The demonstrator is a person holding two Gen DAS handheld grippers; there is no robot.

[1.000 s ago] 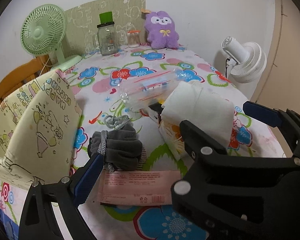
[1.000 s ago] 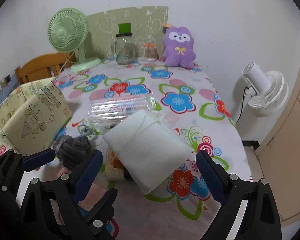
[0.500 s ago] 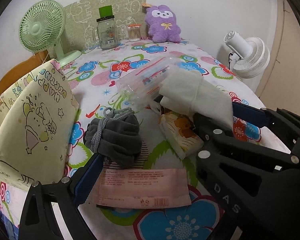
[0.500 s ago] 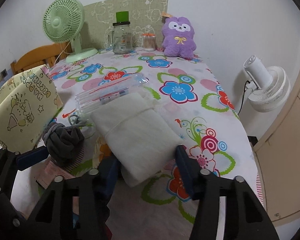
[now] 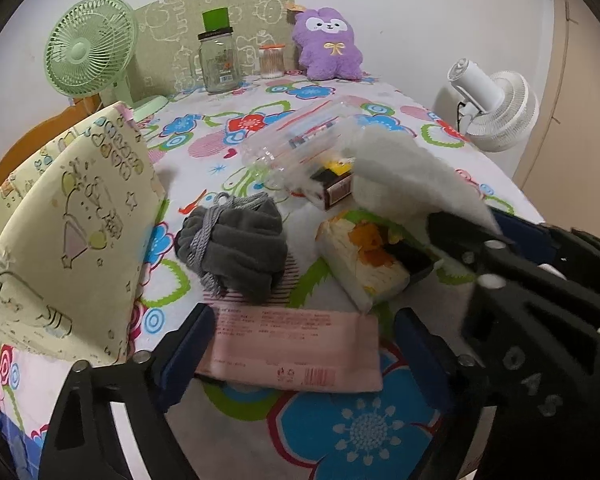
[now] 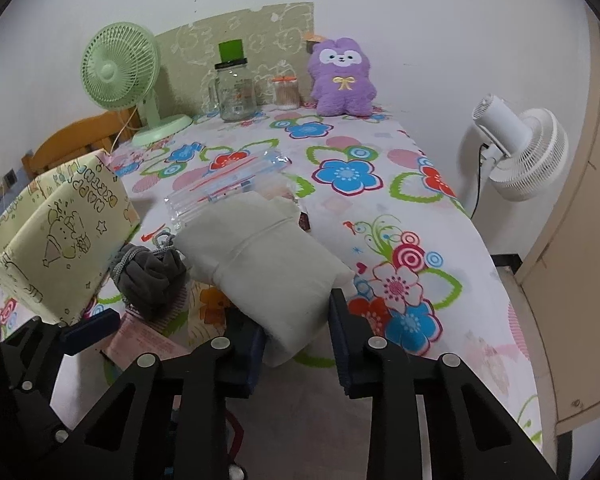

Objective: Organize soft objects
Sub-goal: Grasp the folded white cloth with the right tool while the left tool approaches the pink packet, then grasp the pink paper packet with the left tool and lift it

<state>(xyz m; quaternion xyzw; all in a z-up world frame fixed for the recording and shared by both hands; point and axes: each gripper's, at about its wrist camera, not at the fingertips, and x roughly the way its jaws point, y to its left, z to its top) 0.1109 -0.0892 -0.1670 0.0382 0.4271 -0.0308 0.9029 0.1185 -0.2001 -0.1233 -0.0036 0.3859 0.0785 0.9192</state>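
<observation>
Right fingers [image 6: 298, 344] have just closed and pinch the near edge of a folded white cloth [image 6: 268, 264], soft and thick, its far end draped over a clear plastic sleeve [image 6: 228, 190] of pens. Left fingers [image 5: 300, 352] stand wide, having just narrowed a little, with nothing gripped; a flat pink packet [image 5: 296, 350] lies between them on the table [image 6: 400, 200], which wears a glossy flowered cover. Just beyond the packet sits a grey plush bundle [image 5: 236, 246] tied with braided grey cord, and to its right a soft tissue pack [image 5: 360, 264] printed in orange, partly under the cloth. A small box [image 5: 336, 190] shows below the cloth's raised end. At the left stands a pale yellow fabric bin [image 5: 68, 232] with cartoon prints, touching nothing the fingers hold. A purple plush toy [image 6: 342, 78] leans at the far wall.
</observation>
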